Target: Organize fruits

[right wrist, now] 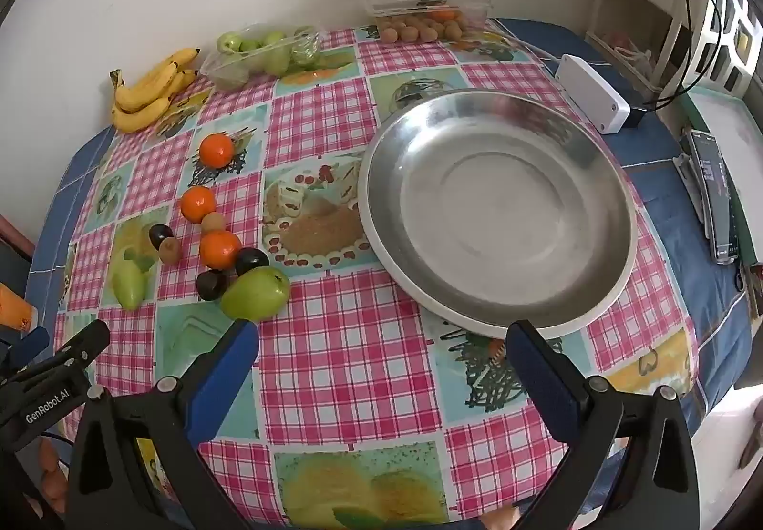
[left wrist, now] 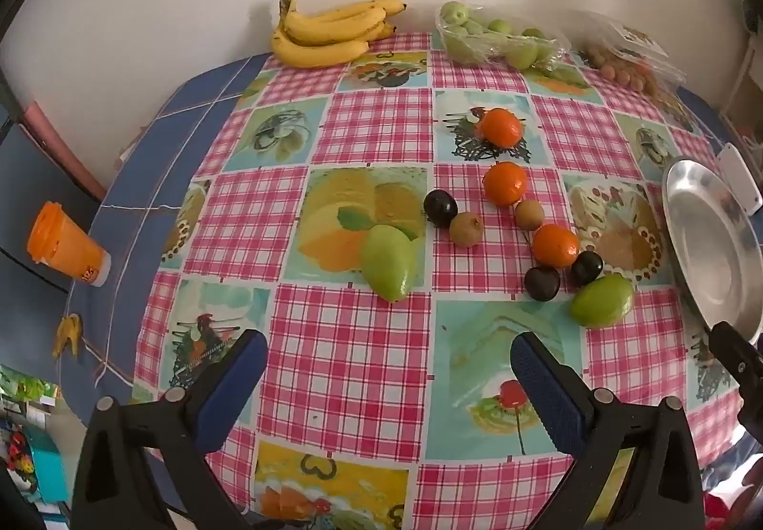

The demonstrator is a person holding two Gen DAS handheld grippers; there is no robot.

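Loose fruit lies on the checked tablecloth: three oranges (left wrist: pixel 500 127) (left wrist: pixel 505 183) (left wrist: pixel 554 245), two brown kiwis (left wrist: pixel 466 229) (left wrist: pixel 529 214), three dark plums (left wrist: pixel 440 208), and two green mangoes (left wrist: pixel 388 262) (left wrist: pixel 602 300). An empty steel plate (right wrist: pixel 496 210) sits to their right, its rim (left wrist: pixel 706 244) at the left wrist view's edge. My left gripper (left wrist: pixel 388 361) hovers open over bare cloth, nearer than the fruit. My right gripper (right wrist: pixel 381 351) is open too, just before the plate's near rim, the near mango (right wrist: pixel 255 293) by its left finger.
Bananas (left wrist: pixel 329 29), a bag of green fruit (left wrist: pixel 496 36) and a clear box of small brown fruit (right wrist: pixel 424 13) line the back wall. A white box (right wrist: pixel 593 94) and a phone (right wrist: pixel 715 191) lie right of the plate. An orange cup (left wrist: pixel 64 246) stands far left.
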